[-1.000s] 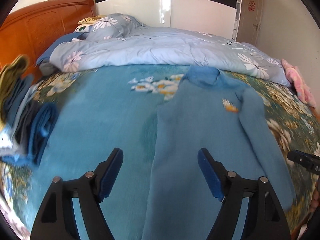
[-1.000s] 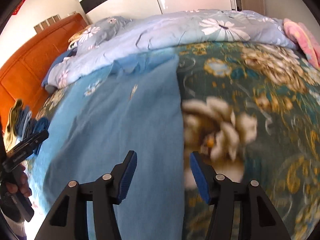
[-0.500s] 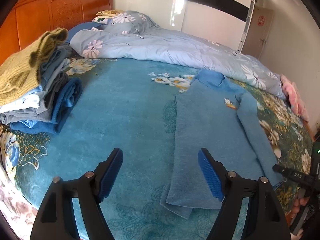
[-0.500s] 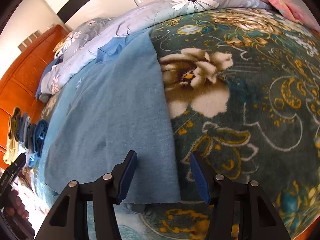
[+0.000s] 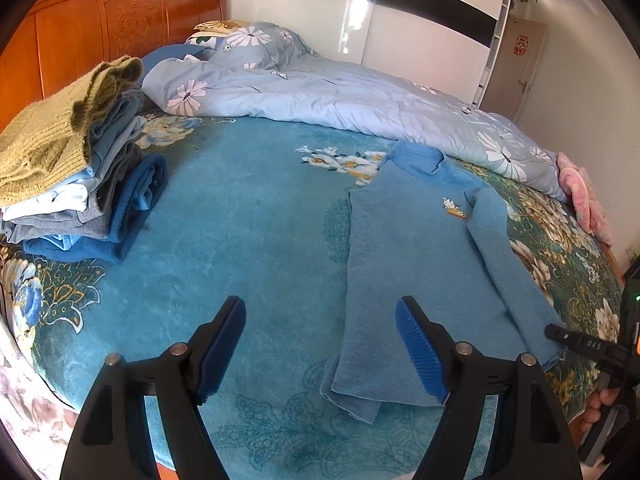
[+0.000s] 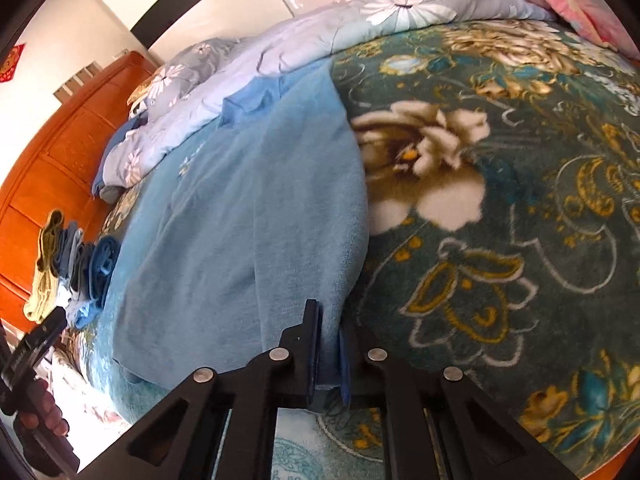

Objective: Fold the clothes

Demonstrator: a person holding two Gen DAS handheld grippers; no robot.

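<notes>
The right gripper (image 6: 329,354) pinches the near hem corner of the blue sweater (image 5: 424,248), likely to lift it for a fold, while the left gripper (image 5: 320,344) hovers spread over the bed (image 5: 248,216), with the stack of folded clothes (image 5: 76,184) and quilt (image 5: 340,100) beyond, nothing blocking.

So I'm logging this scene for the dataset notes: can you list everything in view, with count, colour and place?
sweater: one, blue, flat on the bed, hem at the near edge
stack of folded clothes: one, olive knit on top, blues and greys below, bed's left side
bed blanket: one, teal floral, under everything
duvet: one, pale blue floral, far side
pink cloth: one, bed's right edge
headboard: one, orange wood
left gripper: open, above the blanket
right gripper: shut on the sweater's hem
</notes>
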